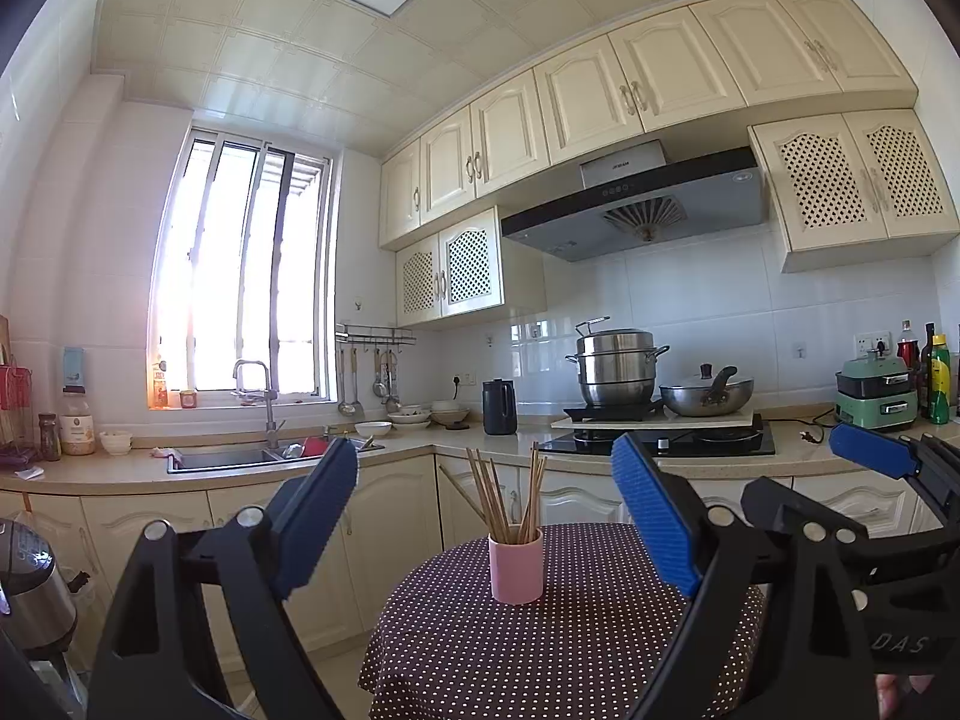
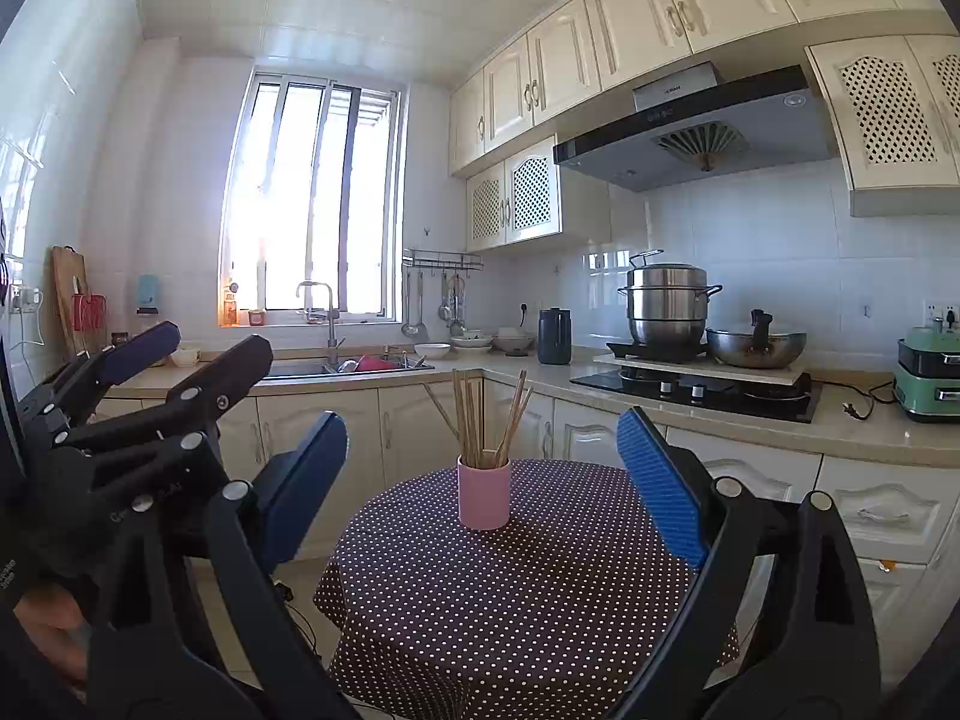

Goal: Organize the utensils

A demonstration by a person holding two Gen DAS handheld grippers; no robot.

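Observation:
A pink cup (image 1: pixel 516 567) (image 2: pixel 483 495) stands upright on a round table under a dark polka-dot cloth (image 1: pixel 540 654) (image 2: pixel 510 606). Several wooden chopsticks (image 1: pixel 501 495) (image 2: pixel 477 420) stick up out of it, fanned apart. My left gripper (image 1: pixel 486 450) is held level short of the cup, its blue pads (image 1: pixel 654 516) wide apart and empty. Beside it my right gripper (image 2: pixel 483 423) is also open and empty, facing the same cup from nearer the table edge. Each gripper shows in the other's view: right gripper (image 1: pixel 810 468), left gripper (image 2: pixel 198 348).
An L-shaped counter (image 1: pixel 420 441) runs behind the table, with a sink (image 1: pixel 240 459), bowls, a dark kettle (image 1: pixel 499 407), and a hob with steel pots (image 1: pixel 618 369). A green appliance (image 2: pixel 927 375) sits far right. A steel appliance (image 1: pixel 36 588) stands low on the left.

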